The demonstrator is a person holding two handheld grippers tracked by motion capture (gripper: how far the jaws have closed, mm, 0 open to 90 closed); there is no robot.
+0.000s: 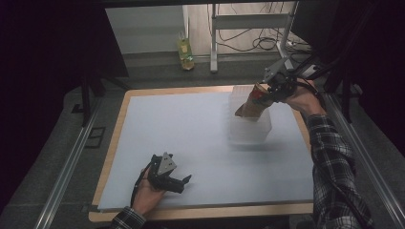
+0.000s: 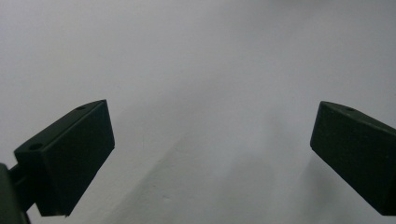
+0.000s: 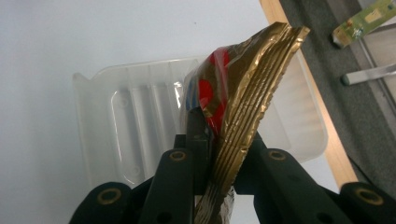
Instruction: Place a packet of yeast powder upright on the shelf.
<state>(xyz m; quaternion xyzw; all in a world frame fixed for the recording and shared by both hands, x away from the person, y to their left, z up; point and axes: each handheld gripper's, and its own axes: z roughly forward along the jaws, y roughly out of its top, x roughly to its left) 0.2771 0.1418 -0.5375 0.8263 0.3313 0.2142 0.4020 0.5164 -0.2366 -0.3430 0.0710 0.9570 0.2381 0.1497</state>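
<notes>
Your right gripper (image 1: pixel 267 95) sits at about 1 o'clock on the white mat (image 1: pixel 191 143), jaws clamped tight on a gold and red foil packet (image 3: pixel 243 102). The packet hangs over the clear plastic bin (image 3: pixel 135 126), tilted, its lower end at the bin's rim. Your left gripper (image 1: pixel 184 183) rests at 7 o'clock, jaws spread wide, nothing between them.

The high view looks forward and down on the whole table (image 1: pixel 191 138) from the person's side. The left gripper view faces the bare table surface very closely. The right gripper view looks down, near the clear container (image 3: pixel 140 121), also seen from above (image 1: pixel 248 129).
</notes>
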